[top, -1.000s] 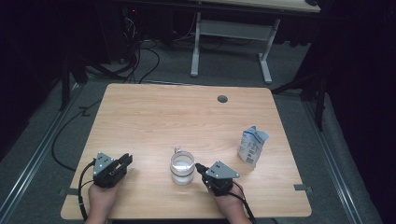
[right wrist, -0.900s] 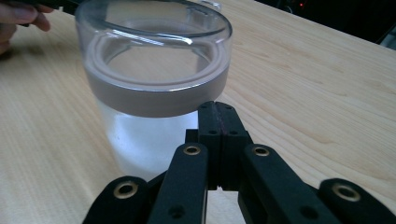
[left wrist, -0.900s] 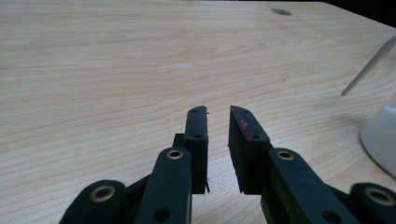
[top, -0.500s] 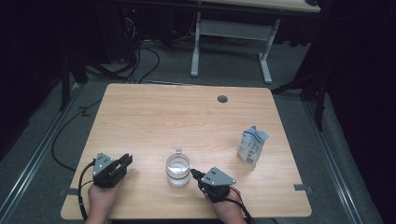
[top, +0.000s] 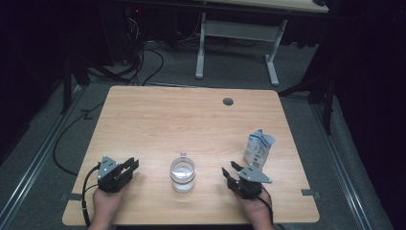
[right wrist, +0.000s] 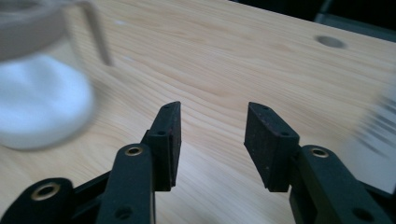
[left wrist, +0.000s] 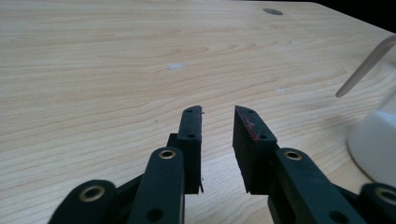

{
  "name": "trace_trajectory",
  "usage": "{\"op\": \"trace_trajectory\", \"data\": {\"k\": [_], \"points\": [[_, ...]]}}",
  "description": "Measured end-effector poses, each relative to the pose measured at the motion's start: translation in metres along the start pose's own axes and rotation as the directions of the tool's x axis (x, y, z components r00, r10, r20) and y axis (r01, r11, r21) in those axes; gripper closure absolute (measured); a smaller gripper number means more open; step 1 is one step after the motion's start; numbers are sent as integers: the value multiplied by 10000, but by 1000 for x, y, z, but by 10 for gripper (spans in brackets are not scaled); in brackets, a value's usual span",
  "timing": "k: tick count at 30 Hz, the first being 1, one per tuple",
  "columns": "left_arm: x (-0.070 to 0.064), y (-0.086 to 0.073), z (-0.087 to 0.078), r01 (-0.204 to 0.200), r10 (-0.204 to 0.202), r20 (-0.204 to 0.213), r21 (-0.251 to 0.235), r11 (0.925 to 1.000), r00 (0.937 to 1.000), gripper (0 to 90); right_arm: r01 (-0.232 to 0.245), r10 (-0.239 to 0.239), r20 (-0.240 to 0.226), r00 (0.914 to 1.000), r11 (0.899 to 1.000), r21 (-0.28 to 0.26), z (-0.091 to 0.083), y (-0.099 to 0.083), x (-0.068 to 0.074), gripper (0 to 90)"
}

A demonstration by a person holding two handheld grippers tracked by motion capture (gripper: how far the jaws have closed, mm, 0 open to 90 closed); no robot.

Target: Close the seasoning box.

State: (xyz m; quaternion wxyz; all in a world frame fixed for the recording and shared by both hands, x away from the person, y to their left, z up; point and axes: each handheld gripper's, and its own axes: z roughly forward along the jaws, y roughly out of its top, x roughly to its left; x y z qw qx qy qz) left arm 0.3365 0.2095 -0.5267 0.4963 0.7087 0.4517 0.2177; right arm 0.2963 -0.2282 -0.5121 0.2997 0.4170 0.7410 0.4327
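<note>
A glass mug (top: 182, 173) holding white liquid stands near the table's front edge, between my two grippers. In the left gripper view the mug (left wrist: 378, 140) sits at the right edge; in the right gripper view the mug (right wrist: 37, 93) is blurred at the left. My left gripper (top: 131, 165) rests left of the mug, jaws slightly apart and empty (left wrist: 218, 112). To the mug's right, my right gripper (top: 229, 168) stands open, a gap away from it, nothing between its jaws (right wrist: 212, 109). A blue-and-white carton (top: 259, 148) stands upright just behind the right gripper.
The wooden table (top: 191, 120) has a round cable hole (top: 228, 101) near its far edge. Behind it are a white desk frame (top: 237, 43) and cables on the floor. The carton (right wrist: 378, 135) appears blurred at the right in the right gripper view.
My right gripper has drawn away from the mug's side to the right and now sits in front of the carton. The left gripper has stayed in place.
</note>
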Motion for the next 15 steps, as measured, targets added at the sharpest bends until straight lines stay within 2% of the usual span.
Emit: {"op": "trace_trajectory", "data": {"k": [3, 4, 8, 13, 15], "points": [[-9, 2, -1, -280, 281, 173, -106, 9996, 9995, 656, -469, 469, 650, 9968, 9989, -14, -16, -11, -22, 543], [-12, 2, 0, -414, 416, 174, -84, 9991, 9990, 625, -780, 779, 922, 9927, 9969, -24, -24, -16, -30, 534], [-18, 2, 3, -516, 516, 238, 4, 9987, 9984, 611, -878, 881, 965, 9914, 9961, -76, -27, -18, -33, 533], [-19, 3, 3, -596, 595, 212, 36, 9982, 9980, 609, -720, 721, 867, 9936, 9974, -43, -25, -17, -28, 534], [-18, 3, 3, -509, 508, 220, 12, 9987, 9985, 611, -697, 696, 838, 9940, 9976, -22, -25, -17, -27, 534]]}}
